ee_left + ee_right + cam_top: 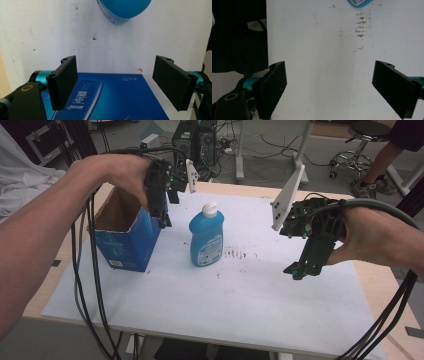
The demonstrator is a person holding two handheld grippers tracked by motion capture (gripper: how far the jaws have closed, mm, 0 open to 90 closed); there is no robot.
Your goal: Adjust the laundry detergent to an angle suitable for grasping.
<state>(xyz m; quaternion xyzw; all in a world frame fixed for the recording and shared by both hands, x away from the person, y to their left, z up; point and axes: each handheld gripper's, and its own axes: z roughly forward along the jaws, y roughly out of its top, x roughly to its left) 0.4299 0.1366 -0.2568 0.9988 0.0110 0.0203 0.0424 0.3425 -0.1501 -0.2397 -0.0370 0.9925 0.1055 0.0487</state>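
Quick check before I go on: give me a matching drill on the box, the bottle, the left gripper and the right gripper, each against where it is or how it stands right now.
Things:
1. box
2. bottle
3. left gripper
4. right gripper

States:
A. open above bare white sheet, near brown stains
B. upright mid-table, white cap on top
C. open-topped, at the table's left side
D. open, over the box's blue side

Pairs: 1-C, 2-B, 3-D, 4-A
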